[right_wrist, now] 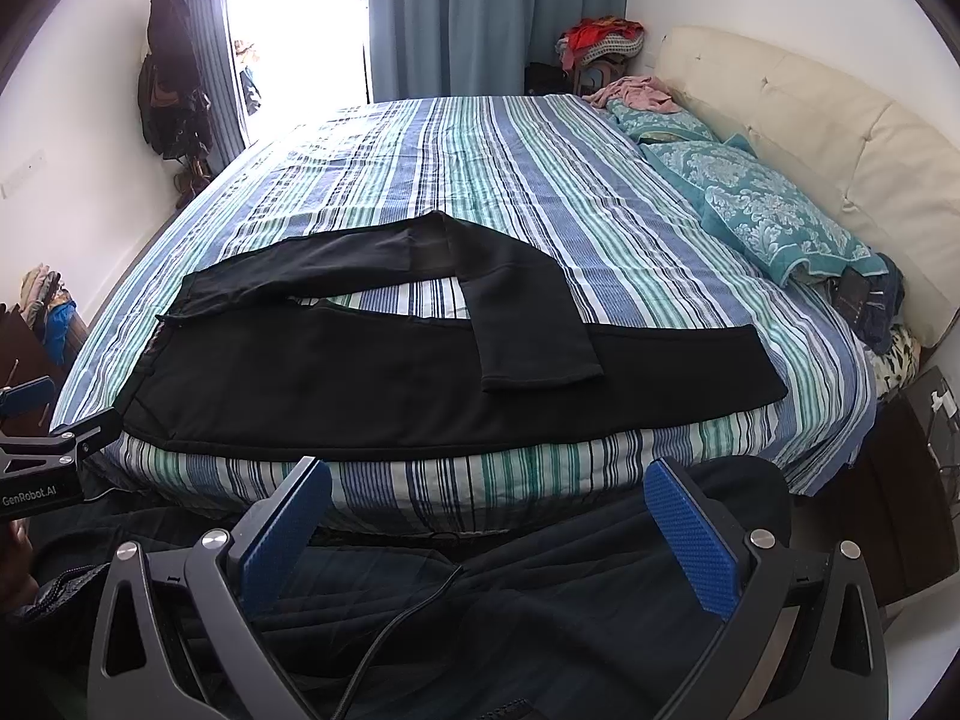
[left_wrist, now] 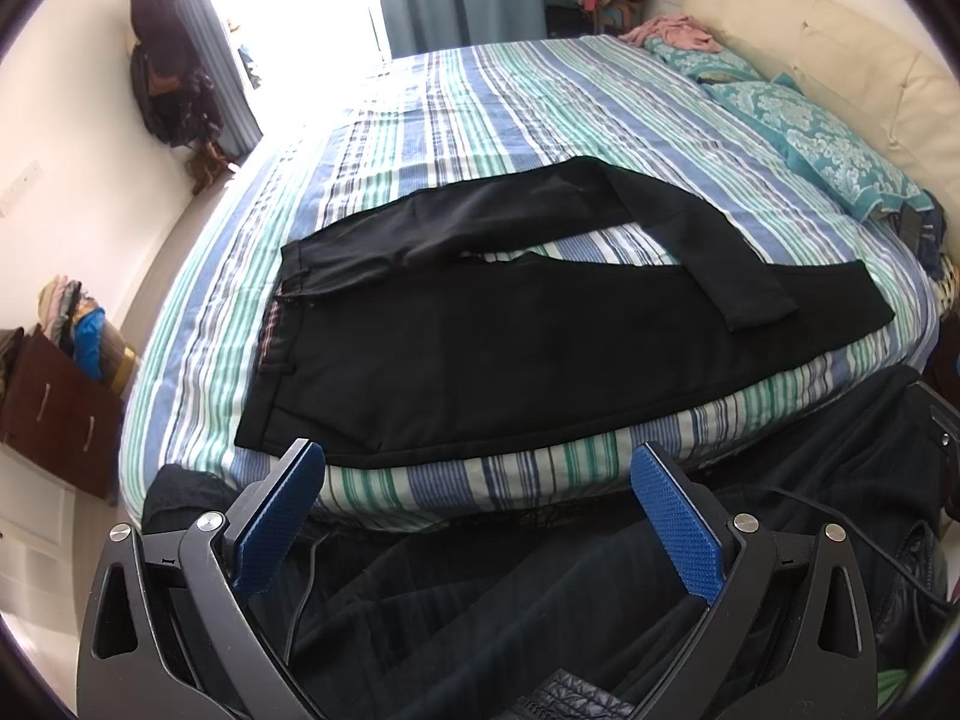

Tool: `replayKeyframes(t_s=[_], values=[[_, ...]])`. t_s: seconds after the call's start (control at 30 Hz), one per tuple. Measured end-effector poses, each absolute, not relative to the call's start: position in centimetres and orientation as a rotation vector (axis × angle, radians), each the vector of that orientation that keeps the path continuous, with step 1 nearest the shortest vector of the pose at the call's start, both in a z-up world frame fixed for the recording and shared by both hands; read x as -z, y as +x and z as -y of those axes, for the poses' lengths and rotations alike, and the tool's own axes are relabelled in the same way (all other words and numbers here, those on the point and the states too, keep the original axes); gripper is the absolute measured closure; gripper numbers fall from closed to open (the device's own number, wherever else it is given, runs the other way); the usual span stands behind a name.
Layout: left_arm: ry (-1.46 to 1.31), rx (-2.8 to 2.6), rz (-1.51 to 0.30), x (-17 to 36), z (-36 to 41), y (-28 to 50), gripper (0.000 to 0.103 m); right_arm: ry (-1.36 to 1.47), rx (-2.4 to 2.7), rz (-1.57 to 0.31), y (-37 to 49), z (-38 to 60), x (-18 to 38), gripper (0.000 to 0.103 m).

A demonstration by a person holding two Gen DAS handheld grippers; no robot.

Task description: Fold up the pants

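Black pants lie flat near the front edge of the striped bed, waistband to the left, legs to the right. The far leg bends and its cuff lies across the near leg. My left gripper is open and empty, held back just off the bed's front edge, below the pants' near edge. In the right wrist view the pants lie the same way on the bed. My right gripper is open and empty, also short of the bed edge. The left gripper shows at the left.
Teal pillows and a cream headboard are at the right. Dark clothing lies below the grippers. A brown dresser with stacked clothes stands left. Hanging coats and curtains are at the back.
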State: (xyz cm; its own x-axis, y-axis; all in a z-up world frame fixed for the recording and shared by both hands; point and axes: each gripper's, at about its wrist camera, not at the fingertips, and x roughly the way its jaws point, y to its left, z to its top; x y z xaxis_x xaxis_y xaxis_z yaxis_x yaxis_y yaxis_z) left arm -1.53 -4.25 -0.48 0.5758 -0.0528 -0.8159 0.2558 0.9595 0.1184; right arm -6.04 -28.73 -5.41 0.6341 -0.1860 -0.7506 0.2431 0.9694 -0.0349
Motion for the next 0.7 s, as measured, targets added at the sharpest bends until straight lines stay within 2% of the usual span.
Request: replayKeyframes(t_s=[0.7], values=[[0.245, 0.178, -0.923, 0.29, 4.31, -1.16, 0.001, 0.077, 0.234, -0.847, -5.79, 28.72, 5.48, 0.000]])
